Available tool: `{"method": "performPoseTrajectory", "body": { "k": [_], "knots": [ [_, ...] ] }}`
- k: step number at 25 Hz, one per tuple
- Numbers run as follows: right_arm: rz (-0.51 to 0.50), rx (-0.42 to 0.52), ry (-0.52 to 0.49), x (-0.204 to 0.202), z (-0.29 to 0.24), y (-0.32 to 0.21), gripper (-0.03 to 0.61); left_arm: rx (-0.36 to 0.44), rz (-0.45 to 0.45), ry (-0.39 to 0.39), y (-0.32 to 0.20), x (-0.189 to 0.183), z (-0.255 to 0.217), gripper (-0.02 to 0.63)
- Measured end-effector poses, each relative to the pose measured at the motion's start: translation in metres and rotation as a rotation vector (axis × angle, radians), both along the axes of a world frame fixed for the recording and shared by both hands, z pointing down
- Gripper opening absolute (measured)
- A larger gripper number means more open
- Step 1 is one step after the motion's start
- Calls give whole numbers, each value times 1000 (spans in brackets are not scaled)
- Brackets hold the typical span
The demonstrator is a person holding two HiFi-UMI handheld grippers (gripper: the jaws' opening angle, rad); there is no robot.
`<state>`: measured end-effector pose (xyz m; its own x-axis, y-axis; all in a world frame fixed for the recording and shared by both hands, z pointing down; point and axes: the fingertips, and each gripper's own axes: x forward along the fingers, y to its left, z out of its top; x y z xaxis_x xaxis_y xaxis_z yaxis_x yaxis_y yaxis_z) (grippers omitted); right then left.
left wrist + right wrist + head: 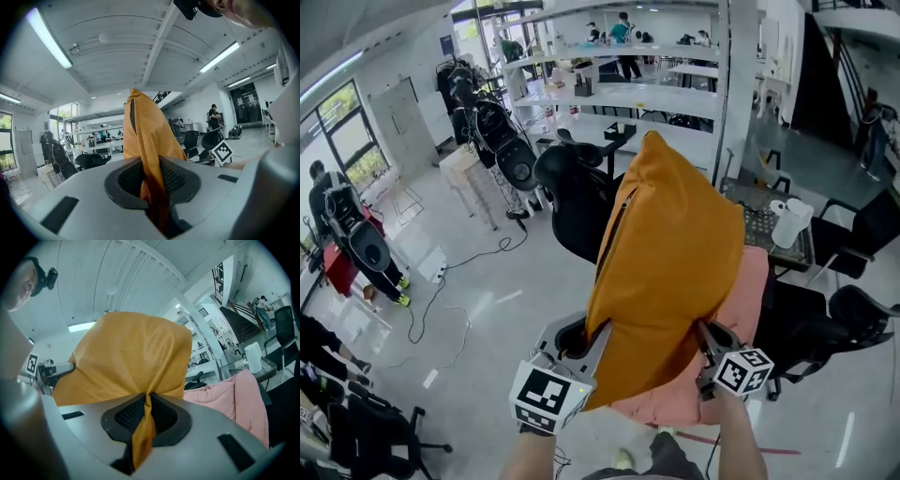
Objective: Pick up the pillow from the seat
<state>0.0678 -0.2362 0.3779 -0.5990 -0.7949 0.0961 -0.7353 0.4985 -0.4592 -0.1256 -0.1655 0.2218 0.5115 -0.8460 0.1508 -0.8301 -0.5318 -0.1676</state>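
Since each tool has only a thin fold of cover between its pads, the hold looks modest for now. Nearest, the left tool (579, 345) is closed down on the lower left corner of the orange pillow (666, 262), cloth bunched between its ribbed pads. The right tool (709, 339) is pinched tighter still, on a twisted tuft at the lower right corner.

The pillow stands up from the two tools, top corner pointing away, and appears lifted off the seat. I judge it light and soft, since the cover puckers at both pinches and the body bulges loosely above them. The cover looks smooth, so a pinch of cloth alone might creep. A deeper bite at opposite corners, taking stuffing with the cover, would likely hold better.

Just behind lies the seat (752, 281), draped in pink cloth. Farther off stands a black office chair (579, 202).
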Motion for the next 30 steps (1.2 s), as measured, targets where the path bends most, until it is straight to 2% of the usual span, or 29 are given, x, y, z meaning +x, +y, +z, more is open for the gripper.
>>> {"method": "performPoseTrajectory", "body": {
  "k": [7,13,20,30],
  "knots": [
    [-13,94,0,-6,-67,-4,48,83,-17,27,11,-11,-55,81],
    [-21,160,1,-9,-102,-6,48,142,-22,44,21,-13,-82,83],
    [-20,202,15,-14,-126,-6,48,188,-28,48,28,-18,-101,83],
    [-22,205,19,-16,-131,-9,46,197,-32,59,27,-22,-104,84]
  ]
}}
